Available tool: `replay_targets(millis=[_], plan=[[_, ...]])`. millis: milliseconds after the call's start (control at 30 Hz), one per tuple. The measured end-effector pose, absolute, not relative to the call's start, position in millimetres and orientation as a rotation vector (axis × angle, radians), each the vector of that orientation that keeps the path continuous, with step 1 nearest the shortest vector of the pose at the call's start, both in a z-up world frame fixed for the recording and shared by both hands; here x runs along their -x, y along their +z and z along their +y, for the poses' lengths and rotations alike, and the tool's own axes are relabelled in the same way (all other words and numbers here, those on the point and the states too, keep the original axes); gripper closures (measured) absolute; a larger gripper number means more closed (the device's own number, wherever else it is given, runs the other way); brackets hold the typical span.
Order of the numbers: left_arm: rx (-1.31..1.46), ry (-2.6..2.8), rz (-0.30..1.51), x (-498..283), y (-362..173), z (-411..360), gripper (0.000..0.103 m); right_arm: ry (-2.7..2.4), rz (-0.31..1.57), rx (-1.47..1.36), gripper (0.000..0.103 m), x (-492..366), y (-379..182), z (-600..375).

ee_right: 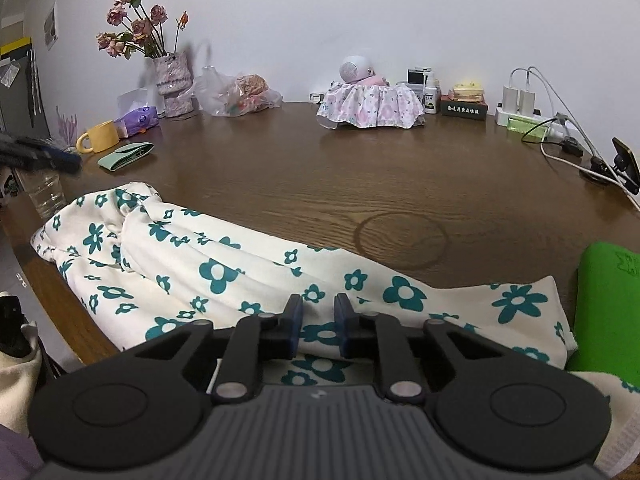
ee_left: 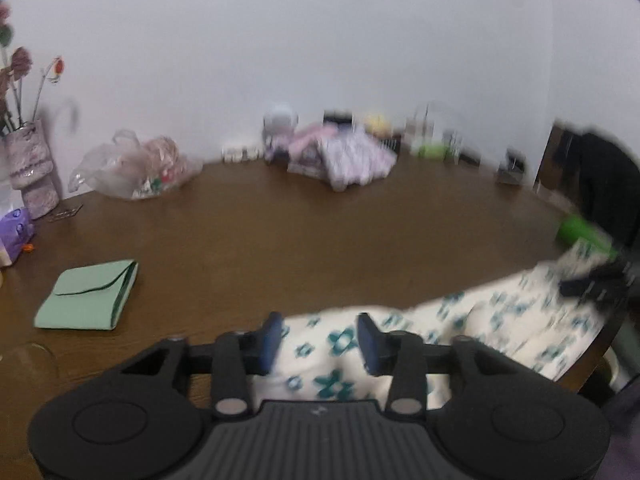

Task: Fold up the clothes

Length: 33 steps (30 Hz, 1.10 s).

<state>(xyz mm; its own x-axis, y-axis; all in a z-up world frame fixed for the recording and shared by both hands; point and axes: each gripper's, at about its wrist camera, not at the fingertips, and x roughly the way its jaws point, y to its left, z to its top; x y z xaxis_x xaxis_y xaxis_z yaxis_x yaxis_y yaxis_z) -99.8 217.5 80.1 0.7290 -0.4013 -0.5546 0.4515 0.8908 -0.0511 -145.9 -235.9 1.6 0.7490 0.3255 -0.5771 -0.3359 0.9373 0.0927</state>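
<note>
A cream garment printed with teal flowers (ee_right: 224,264) lay bunched in a long, rumpled band along the near edge of the brown wooden tabletop (ee_right: 360,168), one end gathered into a knot of folds toward the left corner and some cloth spilling over the near edge below the claws. The right claw (ee_right: 318,316) hung low over the middle of that band, its blue-padded fingers parted by a narrow gap with printed cloth showing between them; they did not visibly pinch any fabric. The left claw (ee_left: 318,340) hovered over the garment's (ee_left: 460,328) other end with its fingers spread wide and nothing between them but cloth lying beneath; that view was blurred. A bright green object (ee_right: 608,304) sat just beside the garment at the right end, touching or overlapping its hem. Beyond the cloth the tabletop's centre was bare wood up to the back wall, where a vase of dried roses (ee_right: 172,76), a plastic bag (ee_right: 236,94), a floral-covered box (ee_right: 372,106) and chargers with cables (ee_right: 524,100) lined the far edge. A folded mint-green pouch (ee_left: 90,294), a yellow mug (ee_right: 100,142) and a clear plastic cup (ee_right: 46,194) stood near the left edge, well apart from the claws.
</note>
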Motion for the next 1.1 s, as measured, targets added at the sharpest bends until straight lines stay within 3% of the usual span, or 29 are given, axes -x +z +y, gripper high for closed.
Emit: replay_targets(millis=[33, 200, 267, 300, 333, 500, 567, 633, 700, 800, 900, 1100], plan=[[-0.057, -0.509, 0.587, 100.3, 75.6, 213.7, 0.036, 0.361, 0.627, 0.018, 0.087, 146.0, 1.6, -235.6], [-0.081, -0.66, 0.654, 95.9, 40.2, 175.5, 0.038, 0.357, 0.627, 0.019, 0.087, 146.0, 1.4, -234.1], [-0.114, -0.635, 0.729, 87.5, 23.1, 166.3, 0.067, 0.359, 0.628, 0.023, 0.087, 145.7, 1.5, -234.2], [-0.094, -0.622, 0.763, 82.5, 16.3, 169.4, 0.075, 0.362, 0.628, 0.024, 0.087, 145.5, 1.6, -234.6], [-0.052, -0.624, 0.767, 80.5, 13.4, 175.3, 0.076, 0.365, 0.63, 0.018, 0.087, 144.7, 1.7, -236.0], [0.036, -0.538, 0.73, 90.8, 17.8, 200.2, 0.071, 0.359, 0.624, 0.007, 0.089, 142.6, 0.9, -236.4], [0.073, -0.491, 0.667, 102.9, 30.0, 206.1, 0.074, 0.35, 0.616, 0.017, 0.089, 142.7, 0.2, -233.6], [0.132, -0.482, 0.571, 109.2, 45.7, 196.0, 0.064, 0.345, 0.605, 0.035, 0.088, 143.6, -0.8, -230.4], [0.156, -0.487, 0.504, 109.4, 55.9, 172.7, 0.06, 0.342, 0.602, 0.034, 0.088, 144.0, 1.0, -229.8], [0.021, -0.544, 0.525, 96.1, 45.3, 105.0, 0.061, 0.331, 0.525, 0.031, 0.084, 162.5, 18.2, -237.9], [-0.007, -0.545, 0.562, 92.8, 27.8, 97.3, 0.061, 0.278, 0.465, 0.031, 0.078, 189.0, 34.2, -255.7], [-0.028, -0.533, 0.621, 89.5, -2.1, 96.8, 0.066, 0.102, 0.6, -0.037, 0.085, 198.6, 10.8, -292.4]])
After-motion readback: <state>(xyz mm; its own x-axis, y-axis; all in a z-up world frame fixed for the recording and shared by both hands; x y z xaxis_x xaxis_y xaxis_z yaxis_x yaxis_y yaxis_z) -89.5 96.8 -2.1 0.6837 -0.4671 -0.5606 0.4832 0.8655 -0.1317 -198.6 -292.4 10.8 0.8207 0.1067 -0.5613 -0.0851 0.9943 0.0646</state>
